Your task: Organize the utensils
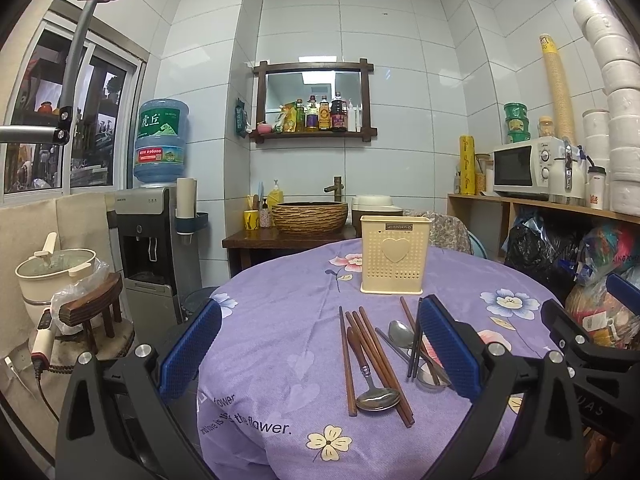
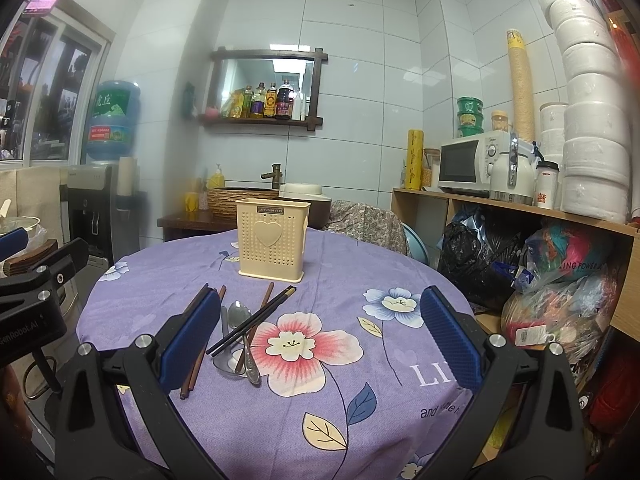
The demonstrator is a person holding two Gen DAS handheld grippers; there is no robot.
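The left gripper (image 1: pixel 320 354) hangs over the near edge of the round table (image 1: pixel 280 300), its blue pads spread wide and holding nothing. Between those pads on the purple flowered cloth lie brown wooden chopsticks (image 1: pixel 374 356) in a loose bundle, a wooden-handled spoon (image 1: pixel 374 394) across them, then a steel spoon (image 1: pixel 400 334) and dark chopsticks (image 1: pixel 416 340) crossing it. Behind the pile, apart from it, a cream perforated utensil holder (image 1: pixel 394 256) stands upright. The right gripper (image 2: pixel 320 350) hovers further right over the cloth, jaws likewise wide apart and empty, the utensils by its left pad
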